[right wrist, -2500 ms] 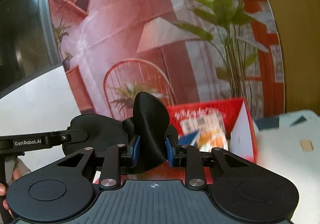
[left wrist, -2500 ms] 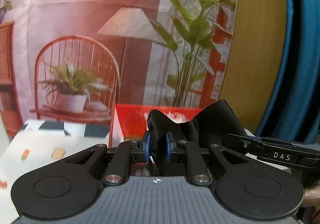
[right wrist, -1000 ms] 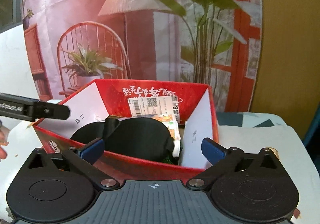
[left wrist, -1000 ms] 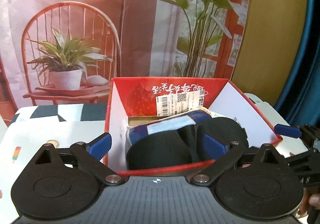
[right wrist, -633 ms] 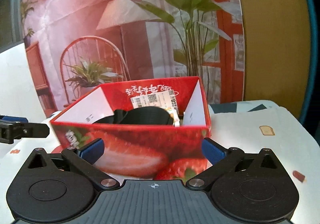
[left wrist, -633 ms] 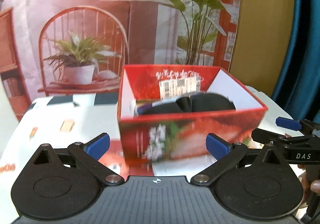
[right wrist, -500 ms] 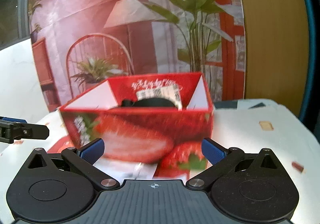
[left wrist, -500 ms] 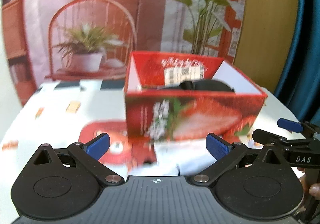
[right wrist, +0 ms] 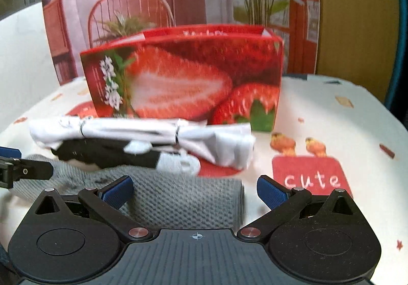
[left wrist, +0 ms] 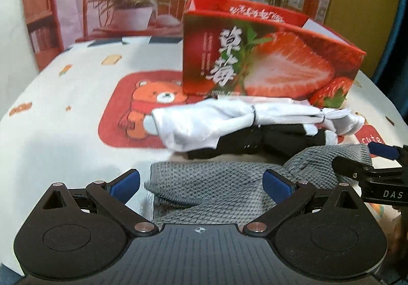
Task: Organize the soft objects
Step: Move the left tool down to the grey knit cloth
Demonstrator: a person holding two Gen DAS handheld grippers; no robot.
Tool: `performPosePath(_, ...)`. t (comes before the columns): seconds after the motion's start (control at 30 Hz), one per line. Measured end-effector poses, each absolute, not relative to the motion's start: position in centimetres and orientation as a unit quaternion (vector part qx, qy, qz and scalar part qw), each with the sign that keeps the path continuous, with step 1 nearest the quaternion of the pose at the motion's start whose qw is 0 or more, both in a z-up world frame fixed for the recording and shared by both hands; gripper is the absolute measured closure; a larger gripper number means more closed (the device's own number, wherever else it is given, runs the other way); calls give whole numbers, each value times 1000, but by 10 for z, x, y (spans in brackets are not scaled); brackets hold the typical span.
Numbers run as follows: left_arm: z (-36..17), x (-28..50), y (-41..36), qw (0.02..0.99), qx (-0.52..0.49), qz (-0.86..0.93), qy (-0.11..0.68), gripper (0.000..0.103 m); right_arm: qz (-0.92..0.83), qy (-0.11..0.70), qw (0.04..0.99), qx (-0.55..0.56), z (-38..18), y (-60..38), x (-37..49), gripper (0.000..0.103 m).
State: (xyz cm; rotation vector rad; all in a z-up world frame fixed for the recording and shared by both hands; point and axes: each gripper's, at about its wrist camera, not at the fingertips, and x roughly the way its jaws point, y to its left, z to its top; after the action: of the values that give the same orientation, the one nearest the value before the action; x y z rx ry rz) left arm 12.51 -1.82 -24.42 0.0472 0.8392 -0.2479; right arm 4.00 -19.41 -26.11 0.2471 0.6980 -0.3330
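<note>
Both the left hand-held gripper (left wrist: 201, 181) and the right hand-held gripper (right wrist: 195, 188) gaped wide, empty, over a grey knitted sock (left wrist: 224, 178). White bundled socks (left wrist: 229, 117) and a black sock (left wrist: 242, 143) lay between it and the red strawberry-printed cardboard box (left wrist: 267, 63) on the desk (left wrist: 63, 132).

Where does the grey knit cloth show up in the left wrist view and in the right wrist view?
Left wrist: the grey knit cloth lies low in the centre between the open left gripper fingers, running right.
Right wrist: the cloth lies low, centre-left, between the open right gripper fingers.
Shared landmark: the strawberry box stands behind it, with a white bundle between.
</note>
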Motion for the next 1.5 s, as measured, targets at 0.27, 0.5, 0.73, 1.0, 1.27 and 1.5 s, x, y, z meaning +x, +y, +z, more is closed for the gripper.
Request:
performPosePath(0.27,-262,131,-8,893,-8,-116,434,0,-164,353,908,151,-274,-205,39,0)
performPosePath(0.5,-265,126,-13,896,13,-117,427,0,-165,356,910,138,-276,-202,42,0)
performPosePath(0.73,-265,125,-14,896,13,-117,428,0,-164,355,910,137,-276,-201,42,0)
performPosePath(1.0,-266,125,-16,898,19,-114,424,0,-163,352,911,138,-277,-202,41,0)
performPosePath(1.27,-267,123,-14,900,19,-116,420,0,-163,353,911,136,-276,-202,41,0)
performPosePath(1.5,-267,122,-13,901,19,-117,417,0,-162,351,912,137,-276,-201,40,0)
